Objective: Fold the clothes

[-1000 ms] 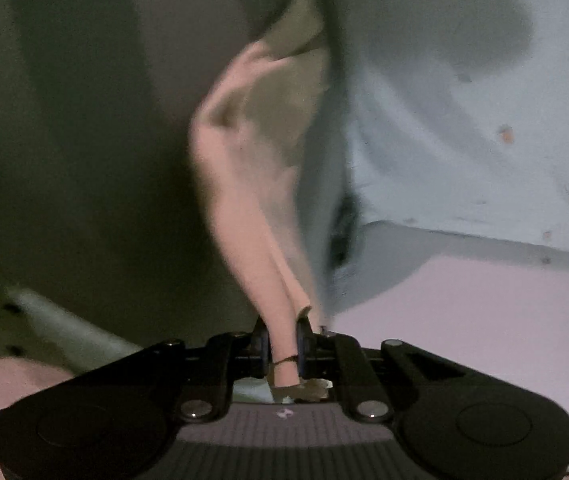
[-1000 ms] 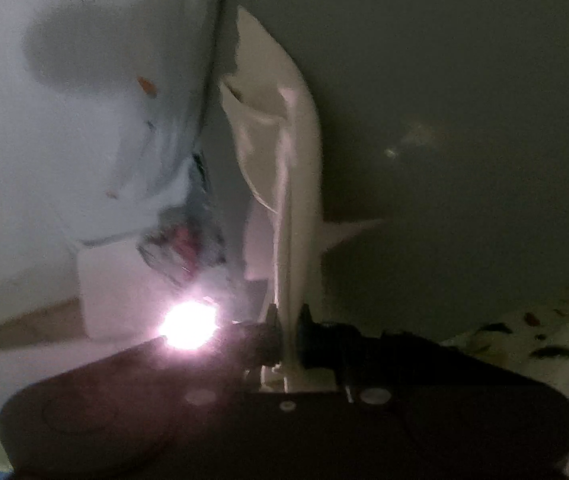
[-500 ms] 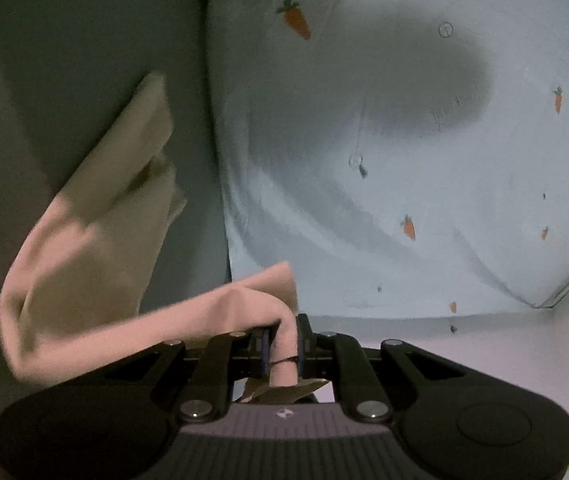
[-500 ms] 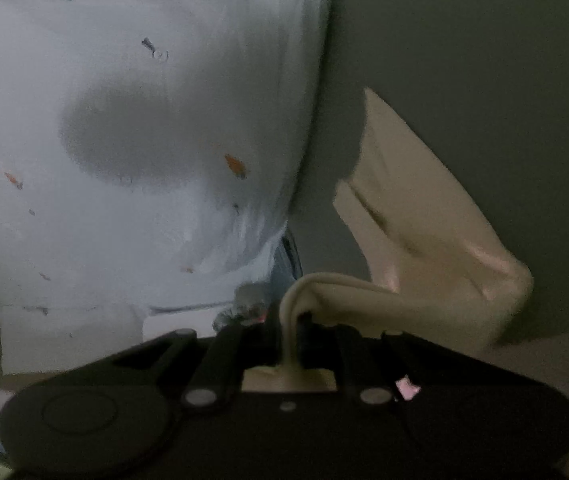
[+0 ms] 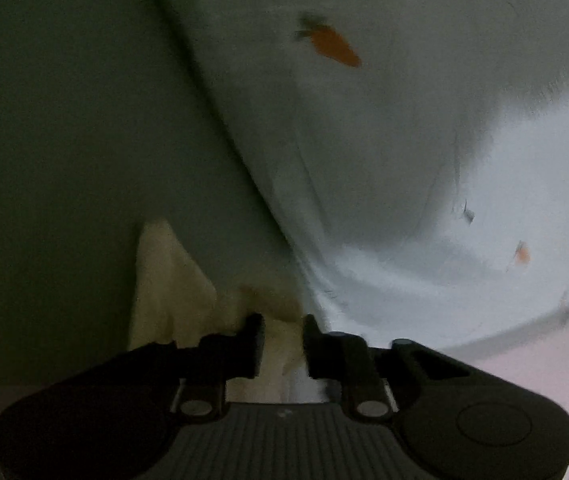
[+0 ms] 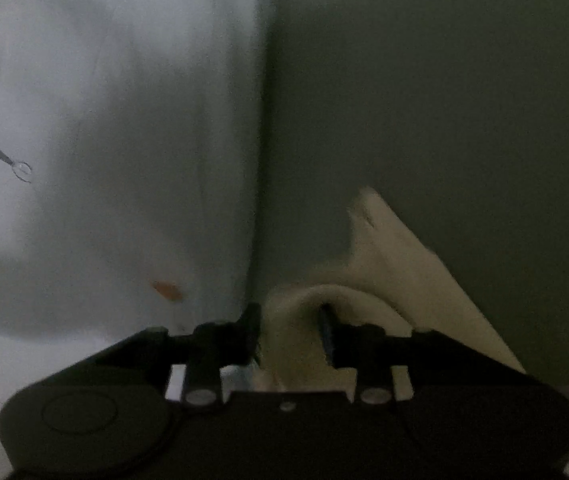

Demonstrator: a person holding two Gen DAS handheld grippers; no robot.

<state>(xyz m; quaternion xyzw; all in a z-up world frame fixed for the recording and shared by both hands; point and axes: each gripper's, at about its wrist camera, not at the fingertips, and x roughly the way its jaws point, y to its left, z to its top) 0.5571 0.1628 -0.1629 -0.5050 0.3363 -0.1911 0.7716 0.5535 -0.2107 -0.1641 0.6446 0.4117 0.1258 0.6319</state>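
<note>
Your cream cloth (image 5: pixel 168 296) lies low in both views, bunched right at the fingertips on a dull grey-green surface (image 5: pixel 76 128).

In the left wrist view, your left tongs (image 5: pixel 283 326) stand with the jaws parted and a visible gap between them; cream fabric fills that gap and runs back under the tool, but neither finger pad presses it, so this side reads as released. A pointed flap of the cloth rises to the left of the fingers.

The right wrist view shows more of the garment. A rounded fold humps up between the jaws of your right tongs (image 6: pixel 290 318), and a longer flap stretches away to the right and upward. The jaws here are also spread, with the fold sitting loosely in the gap rather than pinched.

Beside the cloth, just across a dark seam, runs a pale blue sheet (image 5: pixel 424 168) printed with small orange carrots (image 5: pixel 334 46). The left view shows one carrot large and clear; the right view shows only a blurred one. Lighting is dim, and both views are soft with blur.
</note>
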